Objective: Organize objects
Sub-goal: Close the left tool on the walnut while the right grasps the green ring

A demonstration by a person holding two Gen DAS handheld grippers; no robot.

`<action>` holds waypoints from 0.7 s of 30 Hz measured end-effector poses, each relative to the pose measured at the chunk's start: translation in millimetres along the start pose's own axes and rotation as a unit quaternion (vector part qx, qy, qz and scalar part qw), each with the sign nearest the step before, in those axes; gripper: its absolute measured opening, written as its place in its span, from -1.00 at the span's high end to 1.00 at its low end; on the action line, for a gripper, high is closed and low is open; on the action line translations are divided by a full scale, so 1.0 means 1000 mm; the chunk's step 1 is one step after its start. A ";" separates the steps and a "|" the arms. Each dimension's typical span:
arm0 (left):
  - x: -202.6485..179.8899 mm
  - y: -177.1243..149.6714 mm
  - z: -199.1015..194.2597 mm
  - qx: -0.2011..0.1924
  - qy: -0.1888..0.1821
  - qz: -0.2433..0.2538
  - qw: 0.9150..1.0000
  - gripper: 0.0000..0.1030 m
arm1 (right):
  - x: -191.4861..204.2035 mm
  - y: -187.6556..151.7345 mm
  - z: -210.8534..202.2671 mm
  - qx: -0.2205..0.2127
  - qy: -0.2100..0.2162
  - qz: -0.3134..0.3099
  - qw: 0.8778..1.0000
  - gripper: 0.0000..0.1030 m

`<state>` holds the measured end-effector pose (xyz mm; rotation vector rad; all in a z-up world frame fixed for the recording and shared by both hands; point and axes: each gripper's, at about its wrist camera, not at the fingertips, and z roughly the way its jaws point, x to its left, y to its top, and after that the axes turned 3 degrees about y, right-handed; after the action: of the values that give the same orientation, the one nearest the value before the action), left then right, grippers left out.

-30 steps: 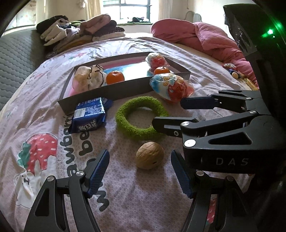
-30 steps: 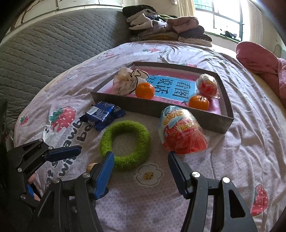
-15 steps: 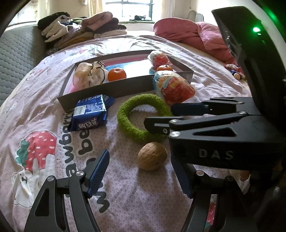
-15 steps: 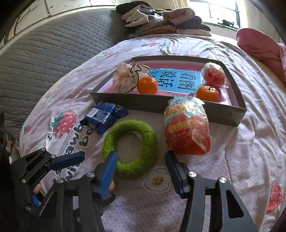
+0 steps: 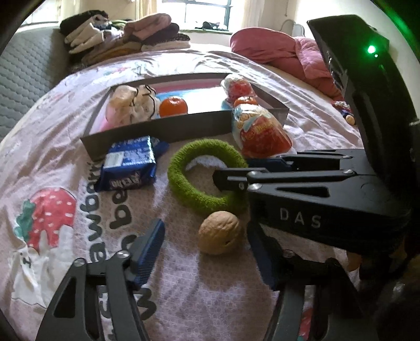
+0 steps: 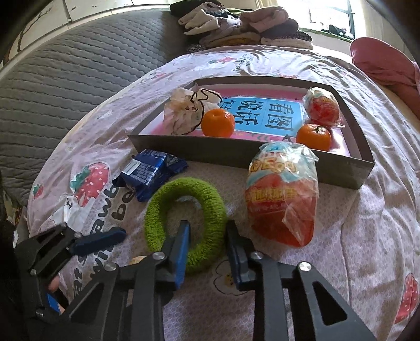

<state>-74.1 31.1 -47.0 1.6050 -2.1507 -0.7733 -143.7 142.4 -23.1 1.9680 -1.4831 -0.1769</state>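
Observation:
A green fuzzy ring (image 6: 183, 223) lies on the bedsheet in front of a grey tray (image 6: 236, 154). My right gripper (image 6: 207, 251) has closed around the ring's near rim, one finger inside the hole, one outside; it also shows in the left wrist view (image 5: 231, 173) over the ring (image 5: 204, 173). A walnut (image 5: 219, 232) sits between the open jaws of my left gripper (image 5: 207, 251). A blue snack pack (image 6: 151, 173) and a red-and-blue wrapped toy egg (image 6: 283, 202) lie beside the ring.
The tray holds two oranges (image 6: 218, 123), a cloth pouch (image 6: 186, 110) and a small wrapped egg (image 6: 321, 107). Folded clothes (image 6: 244, 23) lie at the back, a pink quilt (image 5: 283, 49) at the right, a grey quilted mat (image 6: 65, 65) at the left.
My right gripper has moved forward and narrowed its jaws around the green ring's near rim. My left gripper has stayed open around the walnut.

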 end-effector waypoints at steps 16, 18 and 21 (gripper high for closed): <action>0.001 0.001 0.003 0.010 -0.010 -0.008 1.000 0.34 | 0.002 0.000 -0.001 -0.001 -0.007 -0.015 1.000 0.65; 0.002 0.001 0.002 0.008 -0.009 -0.008 1.000 0.34 | 0.003 0.000 -0.002 -0.003 -0.008 -0.017 1.000 0.65; 0.003 0.002 0.000 0.003 -0.006 -0.007 1.000 0.34 | 0.003 0.001 -0.003 -0.006 -0.009 -0.020 1.000 0.66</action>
<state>-76.4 29.0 -45.9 1.6249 -2.1537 -0.7846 -141.8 141.1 -19.2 1.9923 -1.4515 -0.2200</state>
